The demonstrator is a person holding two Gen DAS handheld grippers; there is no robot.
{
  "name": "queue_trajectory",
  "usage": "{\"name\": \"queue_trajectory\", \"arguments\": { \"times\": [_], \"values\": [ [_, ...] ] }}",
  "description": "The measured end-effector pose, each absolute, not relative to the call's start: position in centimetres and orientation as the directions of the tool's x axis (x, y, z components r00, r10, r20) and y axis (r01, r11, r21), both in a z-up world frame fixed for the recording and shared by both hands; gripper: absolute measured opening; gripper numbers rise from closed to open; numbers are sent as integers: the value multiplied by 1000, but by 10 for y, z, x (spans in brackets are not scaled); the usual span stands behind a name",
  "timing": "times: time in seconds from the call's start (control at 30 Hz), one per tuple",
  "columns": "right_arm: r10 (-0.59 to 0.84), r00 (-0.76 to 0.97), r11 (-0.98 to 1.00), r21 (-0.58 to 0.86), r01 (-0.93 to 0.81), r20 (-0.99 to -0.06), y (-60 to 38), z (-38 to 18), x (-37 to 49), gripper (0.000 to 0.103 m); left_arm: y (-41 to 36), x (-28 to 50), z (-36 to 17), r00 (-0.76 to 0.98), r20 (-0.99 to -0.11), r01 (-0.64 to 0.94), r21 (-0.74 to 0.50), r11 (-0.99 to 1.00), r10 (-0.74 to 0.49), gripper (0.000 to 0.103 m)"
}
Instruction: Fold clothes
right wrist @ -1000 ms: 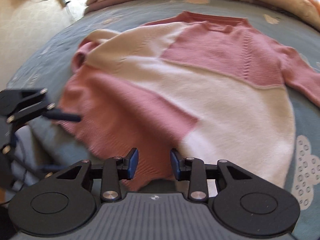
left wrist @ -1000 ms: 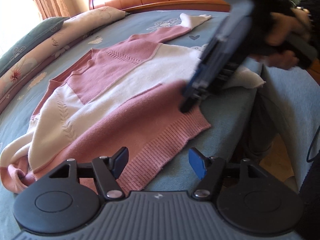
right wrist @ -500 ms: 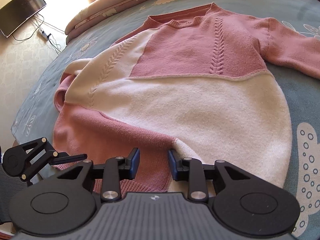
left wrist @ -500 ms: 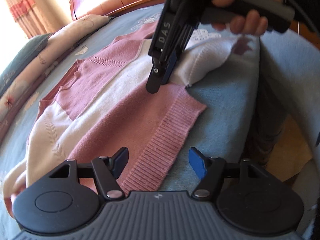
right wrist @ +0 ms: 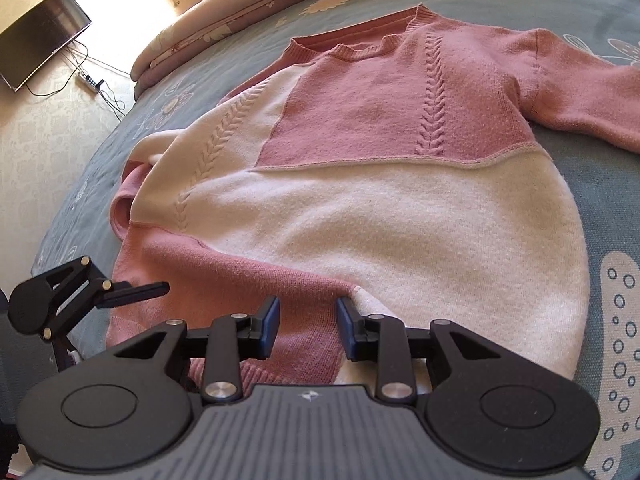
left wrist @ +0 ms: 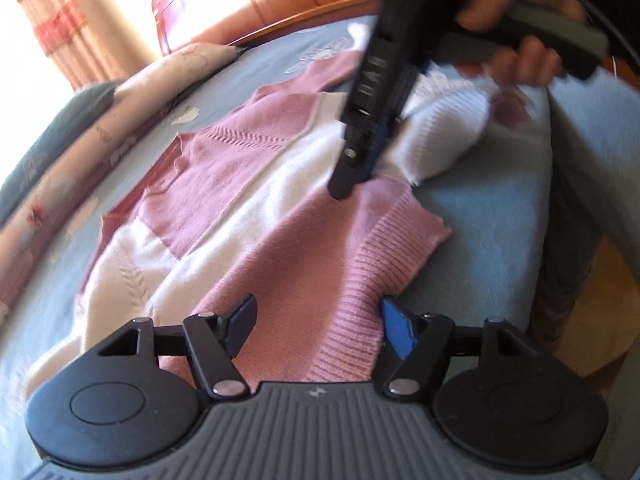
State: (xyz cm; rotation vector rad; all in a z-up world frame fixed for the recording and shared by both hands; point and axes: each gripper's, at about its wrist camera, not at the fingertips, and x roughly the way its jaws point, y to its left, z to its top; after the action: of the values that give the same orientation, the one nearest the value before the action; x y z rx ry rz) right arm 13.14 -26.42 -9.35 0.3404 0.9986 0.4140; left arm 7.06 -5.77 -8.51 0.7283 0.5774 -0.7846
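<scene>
sweater [right wrist: 360,208] spread flat, front up, on blue bedspread [right wrist: 612,168] for folding; left gripper [left wrist: 316,322] wide and right gripper [right wrist: 307,322] narrower, both empty at hem.

Bright daylight is coming in from upper left, blowing out the curtain [left wrist: 60,24] area in left wrist view. That view is smearing w/ motion blur; right wrist view is staying sharp. Fisheye is bending edges in both.
</scene>
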Motion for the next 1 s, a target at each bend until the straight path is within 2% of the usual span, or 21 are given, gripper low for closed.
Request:
{"name": "queue_trajectory", "arguments": {
  "times": [0.1,0.13,0.2,0.3,0.37,0.67,0.93,0.97,1.0],
  "values": [
    [460,475,887,411,-210,-750,-256,-87,126,38,-54,81,-80,565,-702,788,300,538,-435,70],
    [443,478,897,373,-238,-758,-251,-84,122,42,-54,84,-80,564,-703,786,293,545,-434,70],
    [401,494,909,269,-318,-772,-235,-76,111,46,-53,87,-79,562,-703,783,284,553,-435,69],
    [324,535,899,78,-431,-780,-209,-67,92,46,-53,90,-76,562,-698,780,270,564,-444,70],
    [305,558,879,3,-477,-772,-199,-63,82,46,-54,93,-75,563,-694,778,264,570,-448,70],
    [325,489,784,-59,-618,-809,-181,-67,64,45,-47,108,-71,577,-680,749,219,625,-453,70],
    [326,445,727,-80,-682,-834,-162,-90,74,40,-44,108,-67,584,-674,742,218,634,-452,70],
    [316,446,721,-93,-686,-837,-159,-94,76,35,-44,106,-66,586,-673,743,222,632,-452,70],
    [312,446,719,-99,-688,-839,-158,-96,78,24,-43,104,-65,587,-672,743,226,629,-452,70]
  ]
}}
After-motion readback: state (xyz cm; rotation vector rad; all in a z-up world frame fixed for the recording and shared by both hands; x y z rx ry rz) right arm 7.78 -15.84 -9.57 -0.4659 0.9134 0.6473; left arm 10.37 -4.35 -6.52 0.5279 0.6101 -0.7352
